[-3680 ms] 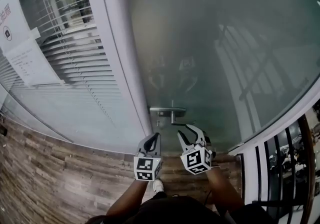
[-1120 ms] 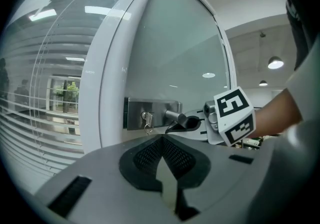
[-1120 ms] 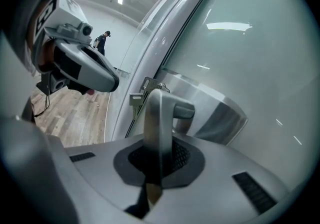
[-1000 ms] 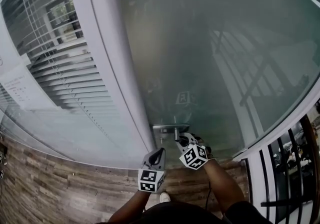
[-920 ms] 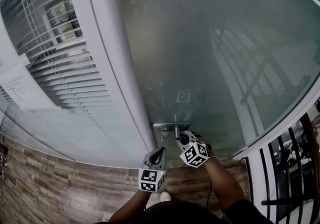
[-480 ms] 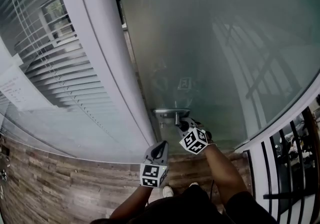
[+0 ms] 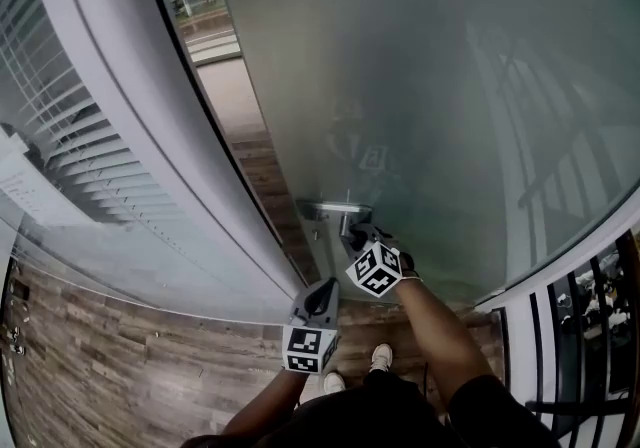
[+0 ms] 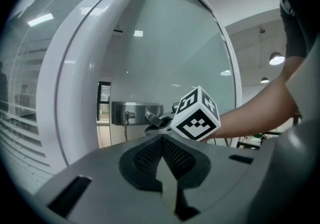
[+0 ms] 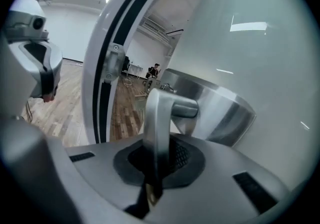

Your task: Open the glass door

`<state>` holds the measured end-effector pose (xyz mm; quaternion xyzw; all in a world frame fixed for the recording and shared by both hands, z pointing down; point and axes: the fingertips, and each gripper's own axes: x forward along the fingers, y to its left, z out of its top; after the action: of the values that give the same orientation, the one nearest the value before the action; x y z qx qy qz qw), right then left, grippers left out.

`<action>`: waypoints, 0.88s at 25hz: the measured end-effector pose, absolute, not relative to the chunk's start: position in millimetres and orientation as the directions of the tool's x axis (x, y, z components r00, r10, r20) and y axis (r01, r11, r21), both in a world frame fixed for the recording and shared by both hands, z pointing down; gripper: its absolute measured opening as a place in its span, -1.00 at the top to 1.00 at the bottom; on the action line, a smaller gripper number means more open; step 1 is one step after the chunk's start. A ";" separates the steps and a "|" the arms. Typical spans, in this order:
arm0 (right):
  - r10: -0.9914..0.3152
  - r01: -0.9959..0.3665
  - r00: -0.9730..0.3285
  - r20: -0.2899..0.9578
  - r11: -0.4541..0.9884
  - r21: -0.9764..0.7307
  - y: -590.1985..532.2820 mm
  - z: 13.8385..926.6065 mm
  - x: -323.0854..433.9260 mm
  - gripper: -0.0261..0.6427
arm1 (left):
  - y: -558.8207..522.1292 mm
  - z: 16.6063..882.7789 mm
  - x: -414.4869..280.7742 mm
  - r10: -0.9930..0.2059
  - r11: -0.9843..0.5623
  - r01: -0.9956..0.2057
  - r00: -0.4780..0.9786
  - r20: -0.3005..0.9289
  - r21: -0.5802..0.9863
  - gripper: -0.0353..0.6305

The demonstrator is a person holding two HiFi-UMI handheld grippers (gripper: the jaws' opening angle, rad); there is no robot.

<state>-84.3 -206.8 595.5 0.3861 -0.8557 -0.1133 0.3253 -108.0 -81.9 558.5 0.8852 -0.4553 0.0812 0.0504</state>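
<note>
One view, right gripper view, shows right claw (image 9: 152, 160) clamping handle (image 9: 158, 113).

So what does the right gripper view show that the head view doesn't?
Only the right gripper view: up close, the right gripper pinching the door handle, and a distant person in the room beyond. Only the head view: the window blinds, the wearer's shoes, the black railing. Both: the handle, its metal plate, the glass door and the white frame.
</note>
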 end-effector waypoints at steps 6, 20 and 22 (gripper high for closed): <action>-0.709 -0.586 -0.509 0.487 0.700 0.407 -272.2 595.2 -110.1 0.88 | -145.0 550.7 -126.1 -0.841 -0.507 -0.861 0.502 0.203 0.030 0.90; -0.703 -0.635 -0.486 0.520 0.692 0.342 -378.4 595.5 -67.1 0.88 | -215.9 541.5 -79.2 -0.900 -0.386 -0.922 0.372 0.227 -0.016 0.90; -0.702 -0.645 -0.481 0.525 0.689 0.331 -394.7 595.9 -59.4 0.88 | -227.5 541.9 -72.9 -0.897 -0.385 -0.923 0.371 0.238 -0.013 0.90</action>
<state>-59.4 -394.7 595.9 0.3919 -0.8593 -0.0442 0.3256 -72.9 -227.5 541.9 0.8258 -0.5510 0.1032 0.0612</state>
